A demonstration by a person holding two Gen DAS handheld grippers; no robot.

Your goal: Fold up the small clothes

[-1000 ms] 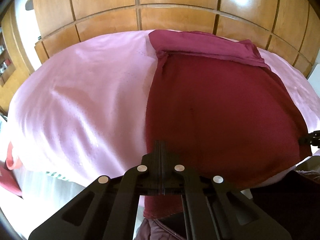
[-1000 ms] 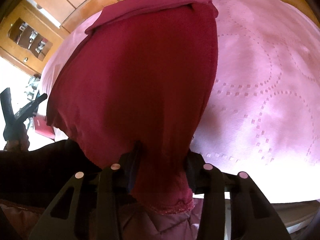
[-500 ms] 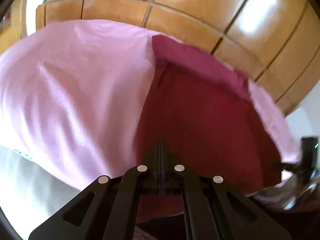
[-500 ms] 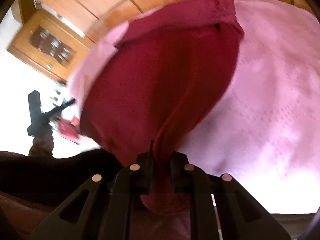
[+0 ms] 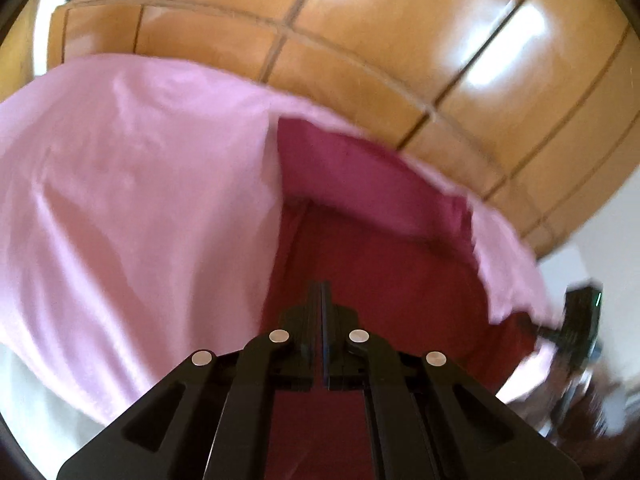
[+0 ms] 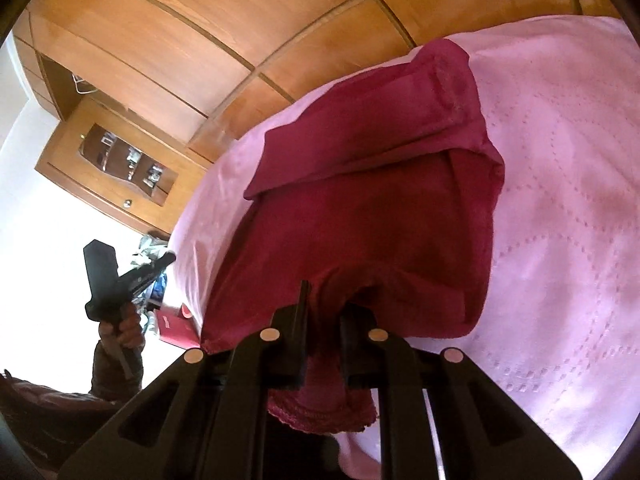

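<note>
A dark red garment (image 6: 372,216) lay spread on a pink bedspread (image 6: 560,208), filling the centre of the right wrist view and the lower right of the left wrist view, its far end folded over into a band toward the top of the cloth. The right claw (image 6: 324,316), at the bottom centre of its own view, was clamped on the near edge of the garment: a gathered bunch of red cloth ran between the two black fingers (image 6: 298,340) and its scalloped hem hung out below them. That pinched edge stood raised off the bedspread, with the fabric sloping away from it. The left claw (image 5: 323,320), at the bottom centre of its view, had its jaws opening by no more than a sliver; red cloth lay under and around the fingers, but the blur hid whether any of it sat between the pads. In the right wrist view the left claw also showed at the left edge, held in the person's hand (image 6: 120,332) beside the bed. Glossy wooden wardrobe panels (image 5: 400,40) filled the top of both views, and a small red box (image 6: 176,326) lay near the bed's left edge.
</note>
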